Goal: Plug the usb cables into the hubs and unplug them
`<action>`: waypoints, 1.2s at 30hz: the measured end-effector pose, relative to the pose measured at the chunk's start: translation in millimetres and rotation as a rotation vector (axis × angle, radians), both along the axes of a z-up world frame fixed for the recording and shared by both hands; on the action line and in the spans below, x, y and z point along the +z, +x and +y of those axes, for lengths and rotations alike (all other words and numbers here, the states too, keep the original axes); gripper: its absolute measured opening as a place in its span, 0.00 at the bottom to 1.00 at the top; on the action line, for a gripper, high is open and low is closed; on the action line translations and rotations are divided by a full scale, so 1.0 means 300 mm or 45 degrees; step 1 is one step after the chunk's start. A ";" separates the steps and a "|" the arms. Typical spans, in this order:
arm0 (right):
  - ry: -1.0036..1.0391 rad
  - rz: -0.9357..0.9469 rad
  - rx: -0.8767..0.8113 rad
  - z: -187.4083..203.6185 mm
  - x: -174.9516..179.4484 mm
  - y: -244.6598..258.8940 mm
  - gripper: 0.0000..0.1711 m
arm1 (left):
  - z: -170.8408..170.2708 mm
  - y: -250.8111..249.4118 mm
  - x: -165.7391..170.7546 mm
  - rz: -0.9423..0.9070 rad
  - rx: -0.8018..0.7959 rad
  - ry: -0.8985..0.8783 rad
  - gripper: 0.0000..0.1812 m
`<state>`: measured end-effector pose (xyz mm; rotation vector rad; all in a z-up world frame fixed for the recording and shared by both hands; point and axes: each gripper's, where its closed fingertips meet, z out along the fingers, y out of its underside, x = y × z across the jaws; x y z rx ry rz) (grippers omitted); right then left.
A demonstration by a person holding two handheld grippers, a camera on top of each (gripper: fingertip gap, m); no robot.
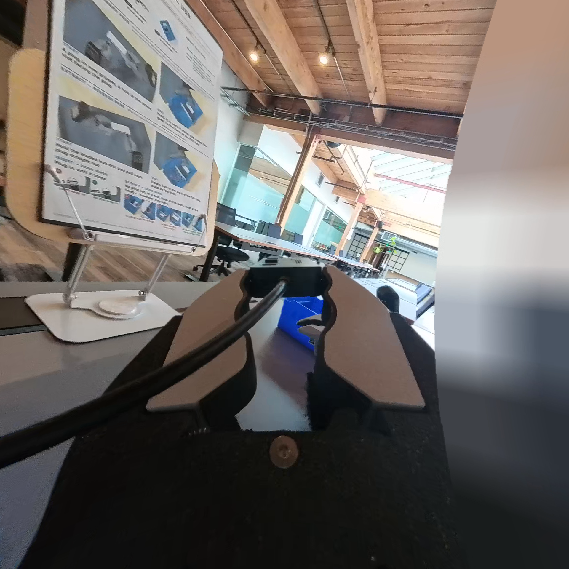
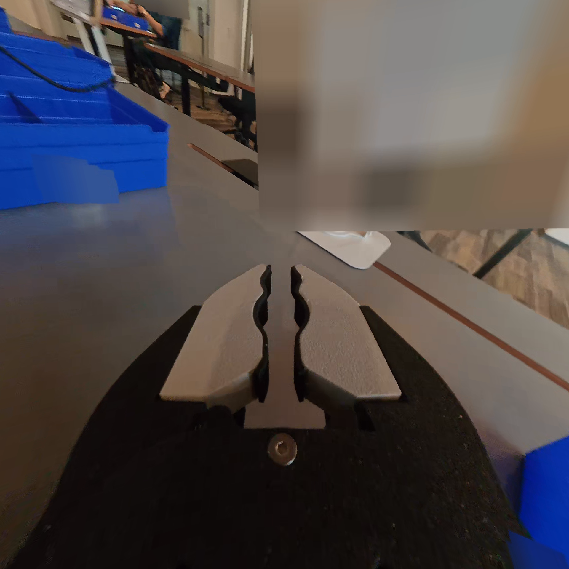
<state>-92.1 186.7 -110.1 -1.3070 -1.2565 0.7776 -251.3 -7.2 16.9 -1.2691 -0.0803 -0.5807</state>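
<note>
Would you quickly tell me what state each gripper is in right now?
Left gripper: shut on the black hub, whose cable trails back.
Right gripper: holds nothing, with a narrow gap between its fingertips, above the table.

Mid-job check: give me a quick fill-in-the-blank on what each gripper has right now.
1. The left gripper is shut on a black ____.
2. A black cable runs from the hub toward the camera, over that gripper's ____ finger.
3. The right gripper holds ____.
4. The bins beside it are ____.

Missing words: hub; left; nothing; blue
</note>
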 end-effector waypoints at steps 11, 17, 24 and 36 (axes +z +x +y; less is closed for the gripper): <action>0.222 0.196 0.430 -0.233 0.117 -0.045 0.15 | 0.080 0.132 -0.059 -0.036 -0.154 -0.046 0.24; 0.380 0.333 0.613 -0.344 0.235 -0.065 0.23 | 0.101 0.206 -0.078 -0.035 -0.244 -0.067 0.24; 0.672 0.420 0.815 -0.459 0.340 -0.108 0.26 | 0.099 0.277 -0.070 -0.026 -0.332 -0.061 0.24; 0.988 0.438 0.839 -0.524 0.363 -0.189 0.11 | 0.070 0.298 -0.049 0.017 -0.373 -0.037 0.24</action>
